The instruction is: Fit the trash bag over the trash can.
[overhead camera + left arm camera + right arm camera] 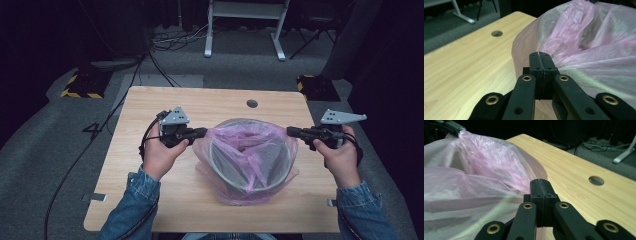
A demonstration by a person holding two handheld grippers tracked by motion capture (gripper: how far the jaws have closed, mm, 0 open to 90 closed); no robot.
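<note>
Your wooden surface (165, 200) carries one thing near its middle: a round metal bin (250, 162) that stands upright, well short of the cable hole (252, 103) near the far edge. A thin pink plastic bag (235, 137) lines the bin, its mouth spread over the rim and its loose film sagging into the middle and down the outside wall.

Your left hand (161, 152) holds the left tongs (204, 131) level at the bag's left edge; in the left gripper view the jaws are pressed together with a sliver of pink film pinched at their tips (540, 55).

Your right hand (340, 155) holds the right tongs (290, 131) level at the bag's right edge. In the right gripper view those jaws are also pressed flat together, right against the film; whether any of it is pinched you cannot tell.
</note>
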